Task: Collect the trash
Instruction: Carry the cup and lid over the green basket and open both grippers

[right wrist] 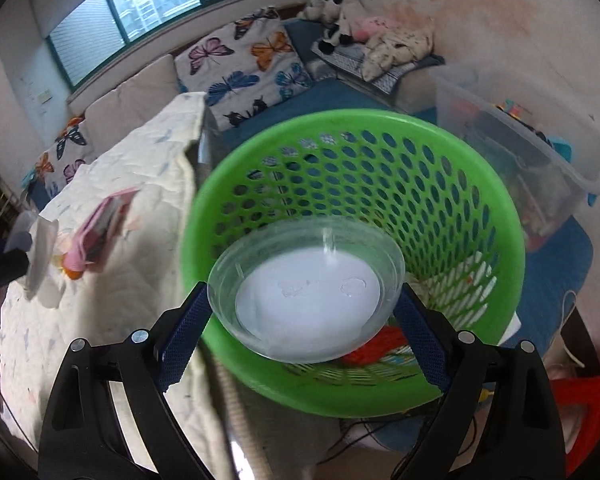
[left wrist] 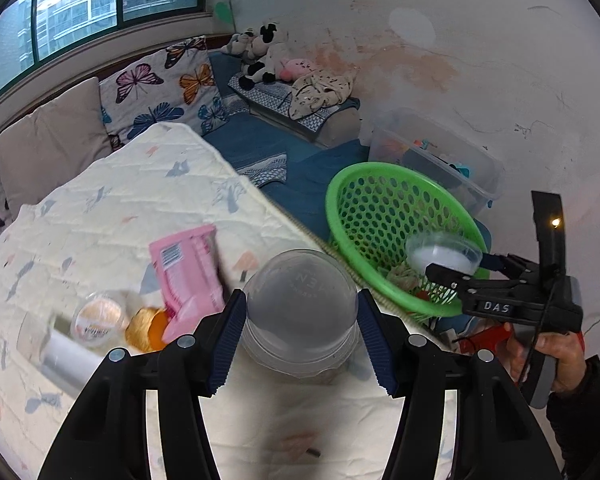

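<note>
- Left wrist view: the left tool (left wrist: pixel 301 320) has its blue ribbed pads on either side of a clear, domed plastic container (left wrist: pixel 300 312) standing upside down on the quilted cream bed cover (left wrist: pixel 140 200); both pads touch its sides, so it is closed on the container.
- Just left of that container lie a pink plastic wrapper (left wrist: pixel 188 276), a round clear lidded cup (left wrist: pixel 99 319) and a crumpled gold and orange wrapper (left wrist: pixel 148 328), all blurred.
- The round green perforated plastic basket (left wrist: pixel 384 216) stands beside the bed edge, to the right of the left tool.
- Right wrist view: the right tool (right wrist: pixel 304 312) grips a shallow clear plastic bowl with a white bottom (right wrist: pixel 306 292) between its blue pads, one pad against each side.
- The bowl hangs over the near rim of the basket (right wrist: pixel 480 184), above its opening; colourful scraps lie in the basket's bottom.
- A clear plastic storage box (right wrist: pixel 540 152) stands behind the basket, near the wall.
</note>
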### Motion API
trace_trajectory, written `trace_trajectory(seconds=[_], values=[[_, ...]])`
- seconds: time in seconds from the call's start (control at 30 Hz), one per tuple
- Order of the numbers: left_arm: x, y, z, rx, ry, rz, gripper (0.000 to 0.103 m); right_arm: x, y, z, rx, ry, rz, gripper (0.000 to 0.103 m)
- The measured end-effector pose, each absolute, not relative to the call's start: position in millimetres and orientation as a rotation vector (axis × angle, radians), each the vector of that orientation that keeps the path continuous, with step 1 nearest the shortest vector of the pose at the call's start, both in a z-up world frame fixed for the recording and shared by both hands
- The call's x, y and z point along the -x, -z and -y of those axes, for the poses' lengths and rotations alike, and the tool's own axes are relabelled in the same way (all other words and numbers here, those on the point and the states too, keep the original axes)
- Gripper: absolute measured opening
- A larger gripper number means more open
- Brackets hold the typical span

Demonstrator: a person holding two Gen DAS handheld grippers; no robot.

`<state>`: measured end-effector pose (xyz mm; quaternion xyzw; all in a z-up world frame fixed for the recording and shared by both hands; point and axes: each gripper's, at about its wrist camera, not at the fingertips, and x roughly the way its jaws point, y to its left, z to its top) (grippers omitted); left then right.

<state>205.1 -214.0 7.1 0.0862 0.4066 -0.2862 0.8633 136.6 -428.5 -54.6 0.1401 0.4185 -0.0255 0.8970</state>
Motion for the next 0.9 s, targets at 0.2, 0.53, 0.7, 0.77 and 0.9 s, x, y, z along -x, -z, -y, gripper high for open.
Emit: trace_trajectory(seconds=[0.2,0.53,0.7,0.77,0.9], values=[[-209.3,-8.4,237.3,-0.199,0.627,-0.86,0.055,-131.7,57.2,442.0,-0.305,0.071,-0.861,0.093],[-215.7,1.7,291.5,-0.245,0.673,-0.891,0.055,-103.2,46.4,452.0,-0.312,0.081,-0.827,0.093],[-219.5,11.1,318.9,-0.266,0.688,-0.91,0.055,-87.3,43.8,455.9,-0.308,0.097,-0.815,0.093],[-221.9,18.3,331.1,-0.283,0.689,-0.922,0.055,-81.0,43.9,458.0,-0.321,0.098,-0.812,0.093],[-225.4,31.1,343.9,-0.29,0.694,-0.952,0.055,-71.5,46.8,461.7,-0.336,0.097,-0.814,0.093]])
